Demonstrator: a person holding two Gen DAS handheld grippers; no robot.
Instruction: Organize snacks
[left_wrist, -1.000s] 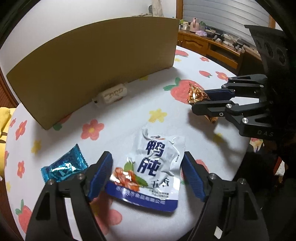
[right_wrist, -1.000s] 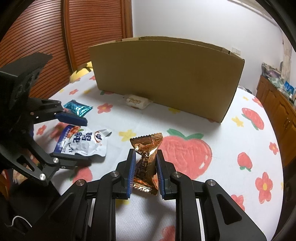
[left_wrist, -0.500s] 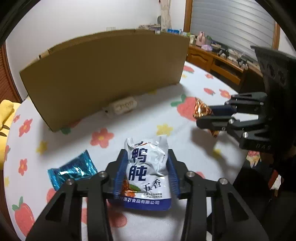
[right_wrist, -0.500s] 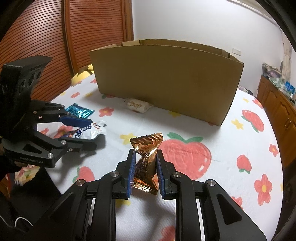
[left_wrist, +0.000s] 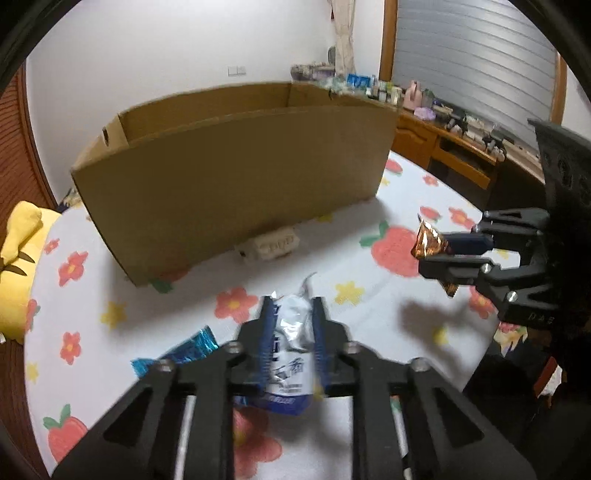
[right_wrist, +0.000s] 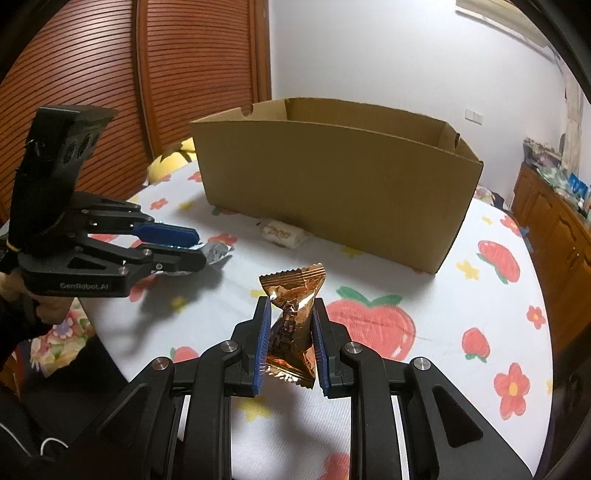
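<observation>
Holding a snack in each claw, you're mid-carry toward the box (right_wrist: 332, 184). Your left claw (left_wrist: 291, 332) is clamped on the white pouch (left_wrist: 291, 343), lifted just off the worktop (right_wrist: 461, 314); your right claw (right_wrist: 290, 343) pinches the gold candy (right_wrist: 291, 314) upright. Next you probably need to clear the box's front wall, then let go inside. The blue candy (left_wrist: 177, 354) and white candy (right_wrist: 282, 234) are left to pick up.
</observation>
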